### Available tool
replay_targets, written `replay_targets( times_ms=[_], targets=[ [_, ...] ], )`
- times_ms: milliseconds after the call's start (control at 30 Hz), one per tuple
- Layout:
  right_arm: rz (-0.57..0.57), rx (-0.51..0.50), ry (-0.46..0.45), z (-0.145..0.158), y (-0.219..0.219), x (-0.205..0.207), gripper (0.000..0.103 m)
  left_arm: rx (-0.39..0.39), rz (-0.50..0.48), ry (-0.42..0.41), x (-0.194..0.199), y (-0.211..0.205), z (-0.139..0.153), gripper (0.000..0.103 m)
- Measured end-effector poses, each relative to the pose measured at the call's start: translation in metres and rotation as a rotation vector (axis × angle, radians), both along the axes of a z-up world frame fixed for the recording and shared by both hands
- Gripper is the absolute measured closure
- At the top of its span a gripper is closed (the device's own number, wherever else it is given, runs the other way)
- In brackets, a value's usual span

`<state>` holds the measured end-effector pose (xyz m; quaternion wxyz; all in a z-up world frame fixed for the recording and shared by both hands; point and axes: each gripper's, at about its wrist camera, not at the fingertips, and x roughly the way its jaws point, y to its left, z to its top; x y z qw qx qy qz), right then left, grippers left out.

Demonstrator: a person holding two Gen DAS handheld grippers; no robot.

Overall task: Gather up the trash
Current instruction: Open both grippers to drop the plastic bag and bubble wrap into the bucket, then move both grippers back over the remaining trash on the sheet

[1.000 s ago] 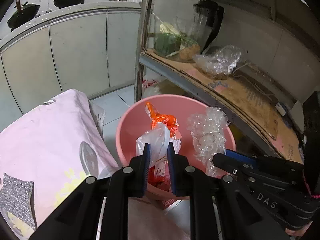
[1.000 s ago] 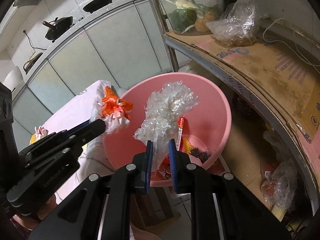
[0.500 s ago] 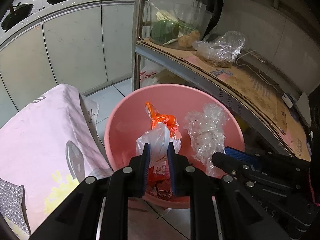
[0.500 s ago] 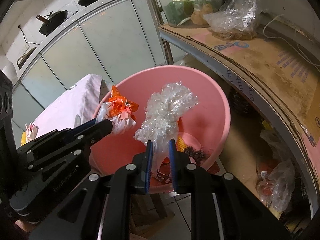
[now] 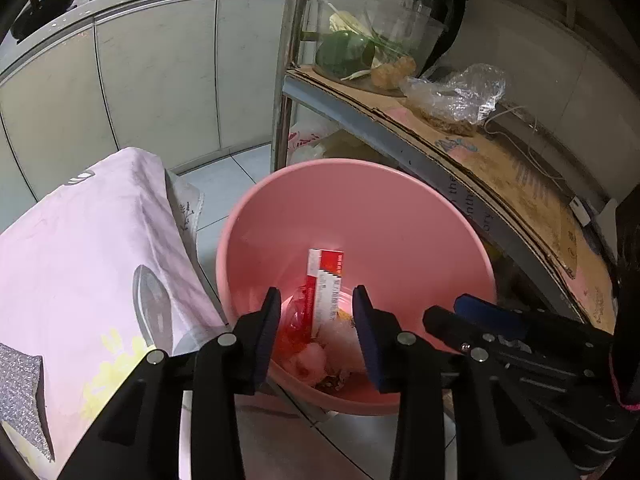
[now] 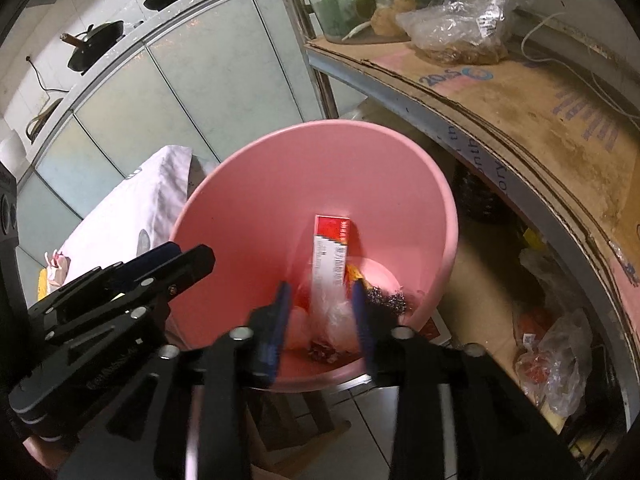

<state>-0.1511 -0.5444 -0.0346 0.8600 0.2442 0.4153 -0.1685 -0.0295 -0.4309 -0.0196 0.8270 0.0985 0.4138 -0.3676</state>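
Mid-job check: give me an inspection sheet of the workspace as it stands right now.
Surface: pink cloth-covered top, grey scouring pad at its near corner.
Job's things: pink basin holding a red-and-white box, crumpled bags and dark scraps at the bottom.
Clutter: cardboard-lined shelf with a clear bag and vegetables; more bags on the shelf below.
Grippers: left gripper and right gripper over the basin; jaws have just been opening, nothing between them.
Cables: white cord on the shelf.
Surroundings: pale cabinets, pans on the counter above.
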Motion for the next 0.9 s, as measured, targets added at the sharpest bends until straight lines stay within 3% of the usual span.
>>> replay_targets(
  times_ms=[500, 900],
  targets=[
    [0.077, -0.006, -0.075, 0.027, 0.029, -0.008, 0.067, -0.050, 0.039, -0.052, -0.011, 0.045, 0.037, 0.060],
    [0.247, 0.006, -0.159, 0.048, 0.087, 0.003, 0.061, -0.043, 0.146, -0.119, -0.023, 0.132, 0.055, 0.060]
  ],
)
